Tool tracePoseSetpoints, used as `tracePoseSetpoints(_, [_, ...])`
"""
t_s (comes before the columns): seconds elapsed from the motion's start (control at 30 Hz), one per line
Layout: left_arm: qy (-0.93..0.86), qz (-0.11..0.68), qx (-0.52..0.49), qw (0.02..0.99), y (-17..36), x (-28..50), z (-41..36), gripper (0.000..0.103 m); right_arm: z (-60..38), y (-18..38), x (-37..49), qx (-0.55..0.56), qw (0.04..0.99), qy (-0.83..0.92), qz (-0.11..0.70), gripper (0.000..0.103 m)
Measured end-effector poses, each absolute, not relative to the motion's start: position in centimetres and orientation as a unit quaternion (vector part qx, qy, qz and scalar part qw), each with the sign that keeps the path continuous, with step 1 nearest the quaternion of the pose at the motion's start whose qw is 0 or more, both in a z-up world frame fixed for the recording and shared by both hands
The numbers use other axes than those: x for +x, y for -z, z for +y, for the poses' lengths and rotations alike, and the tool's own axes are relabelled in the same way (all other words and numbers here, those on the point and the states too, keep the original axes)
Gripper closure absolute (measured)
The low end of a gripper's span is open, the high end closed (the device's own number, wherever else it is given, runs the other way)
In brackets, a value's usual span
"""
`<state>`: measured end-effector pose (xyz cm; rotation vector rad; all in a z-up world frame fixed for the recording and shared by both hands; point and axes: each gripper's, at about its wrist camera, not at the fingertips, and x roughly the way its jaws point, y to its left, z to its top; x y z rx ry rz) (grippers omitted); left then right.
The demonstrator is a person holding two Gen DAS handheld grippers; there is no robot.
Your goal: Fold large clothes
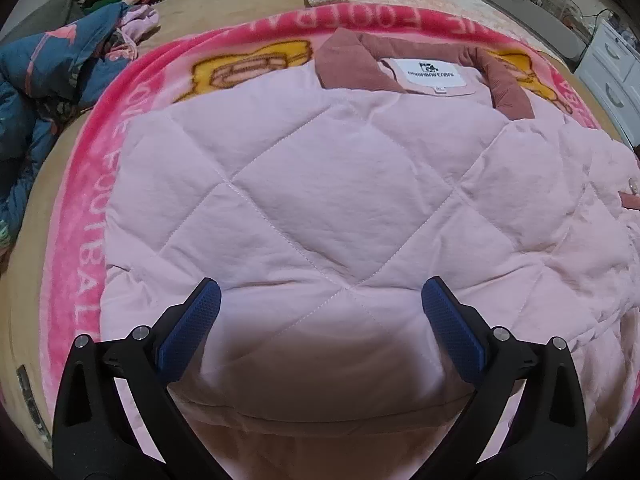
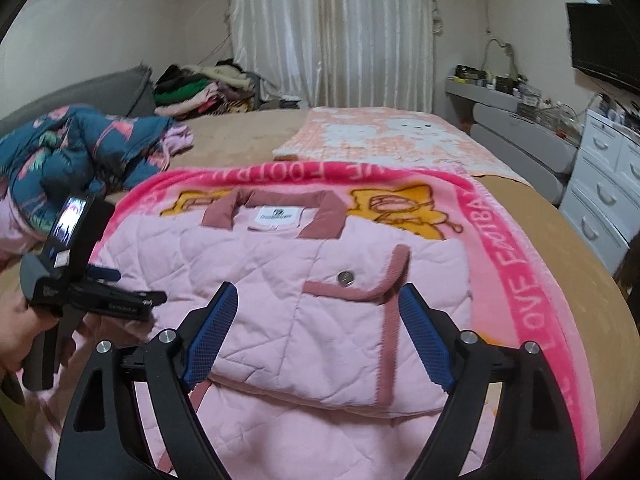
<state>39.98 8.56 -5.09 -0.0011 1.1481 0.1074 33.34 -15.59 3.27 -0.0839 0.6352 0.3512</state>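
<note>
Left wrist view showed the left gripper spread wide above the pink quilted jacket — lying folded on a pink blanket; the right gripper hovered likewise spread — gripping nothing.

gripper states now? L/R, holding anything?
Left gripper: open, over the pink quilted jacket, holding nothing.
Right gripper: open, over the same jacket, holding nothing.

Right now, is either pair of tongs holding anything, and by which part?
Nothing is held. The left tongs and right tongs are both open above the pink jacket.
</note>
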Motion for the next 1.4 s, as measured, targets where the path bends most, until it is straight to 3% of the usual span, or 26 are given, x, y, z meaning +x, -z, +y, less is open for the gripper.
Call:
tracePoseSetpoints(0.6, [-0.047,0.531,0.002,0.846,6.2,39.6,8.5,0.008,-13.1,4.9,36.6,-0.047,0.878,-0.186,0.438,0.021])
tracePoseSetpoints(0.83, [-0.051,0.512,-0.006,0.857,6.0,38.9,8.5,0.008,-13.6,4.3,36.5,-0.024,0.876,-0.192,0.441,0.020])
tracePoseSetpoints(1.07, [-0.051,0.503,-0.024,0.862,5.2,38.2,8.7,0.008,-15.5,2.2,36.5,0.042,0.875,-0.199,0.440,0.009])
tracePoseSetpoints(1.4, [-0.053,0.489,-0.042,0.870,3.0,36.2,8.8,0.009,-16.6,0.0,35.7,0.052,0.892,-0.182,0.411,0.004])
